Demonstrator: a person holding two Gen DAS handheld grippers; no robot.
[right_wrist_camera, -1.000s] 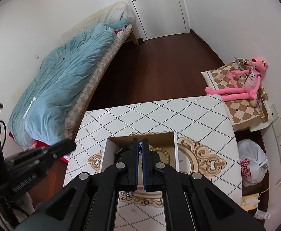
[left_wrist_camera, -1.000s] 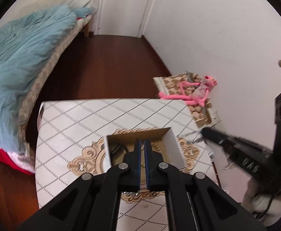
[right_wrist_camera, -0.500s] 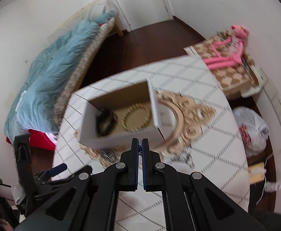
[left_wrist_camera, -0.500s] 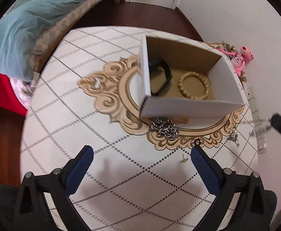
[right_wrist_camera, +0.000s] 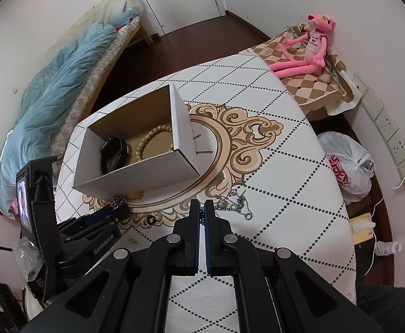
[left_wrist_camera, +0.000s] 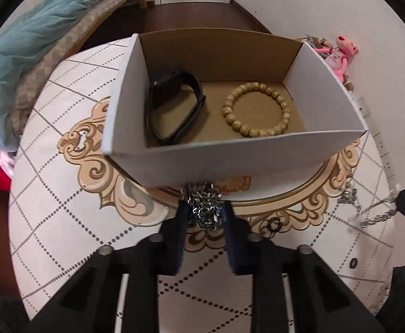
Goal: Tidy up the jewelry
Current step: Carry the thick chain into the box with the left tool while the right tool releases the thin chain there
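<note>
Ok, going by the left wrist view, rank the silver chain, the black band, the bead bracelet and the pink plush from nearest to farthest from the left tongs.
1. Silver chain: between the left tongs, on the table in front of the box.
2. Black band: inside the box, left side.
3. Bead bracelet: inside the box, right side; about level with the band, too close to call.
4. Pink plush: far right, beyond the box.

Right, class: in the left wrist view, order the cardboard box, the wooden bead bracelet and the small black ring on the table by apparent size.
1. Cardboard box, largest by far.
2. Wooden bead bracelet.
3. Small black ring, smallest, though it lies nearer the camera.
</note>
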